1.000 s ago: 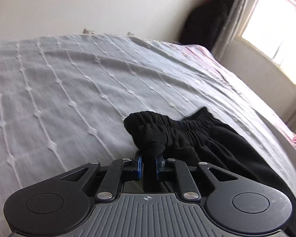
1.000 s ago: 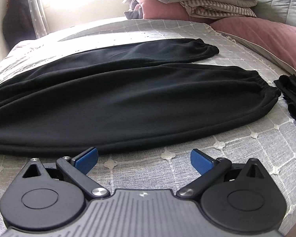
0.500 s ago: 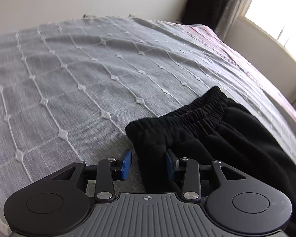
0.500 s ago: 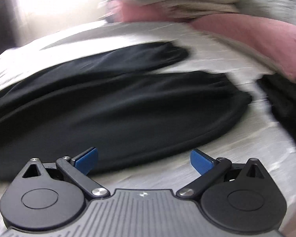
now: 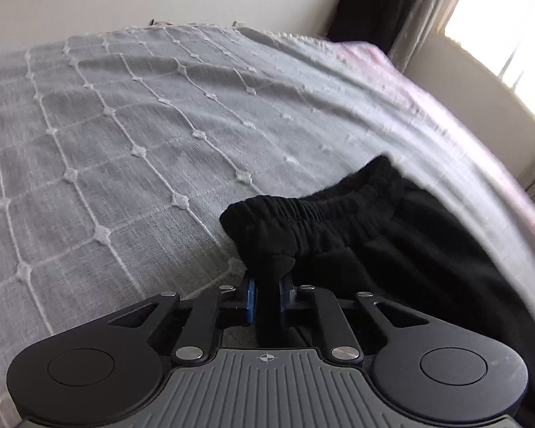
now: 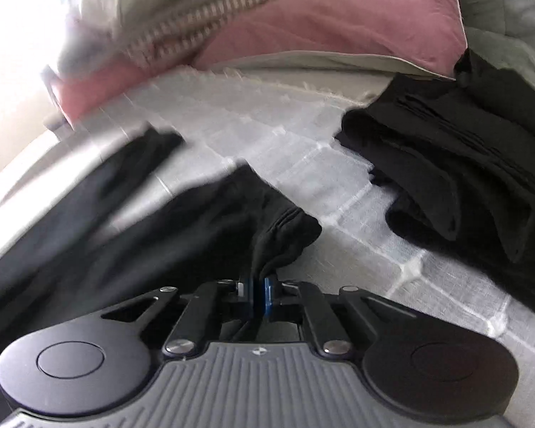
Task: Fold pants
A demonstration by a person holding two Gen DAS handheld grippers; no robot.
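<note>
- The black pants [image 5: 356,235] lie spread along the grey quilted bedspread [image 5: 132,135]. The elastic waistband [image 5: 324,199] is at one end, and the leg cuff [image 6: 285,232] at the other, near the pink pillows [image 6: 339,21].
- The left claw [image 5: 267,294] is pinched tight on the near corner of the waistband. Black cloth bunches up between its blue pads [image 5: 250,297], and its jaws have just been closing on that cloth.
- The right claw [image 6: 256,294] has its jaws nearly together on the edge of the near leg's cuff, with a fold of black fabric drawn into them. They have just been closing too, from wide apart.
- The right wrist view is smeared by motion, so how deep the cuff sits in that grip is hard to tell.
- The step in hand looks like the grasp before the first fold: one claw at each end of the garment, and the fold itself not yet made.
- Judged from this, the next move calls for lifting both ends together and laying the near leg over the far leg [image 6: 139,153], or bringing cuff to waistband.
- Either way the cloth needs to stay taut enough not to wrinkle.
- A separate pile of dark folded clothing [image 6: 456,178] lies just right of the cuff, so the swing should stay clear of it.
</note>
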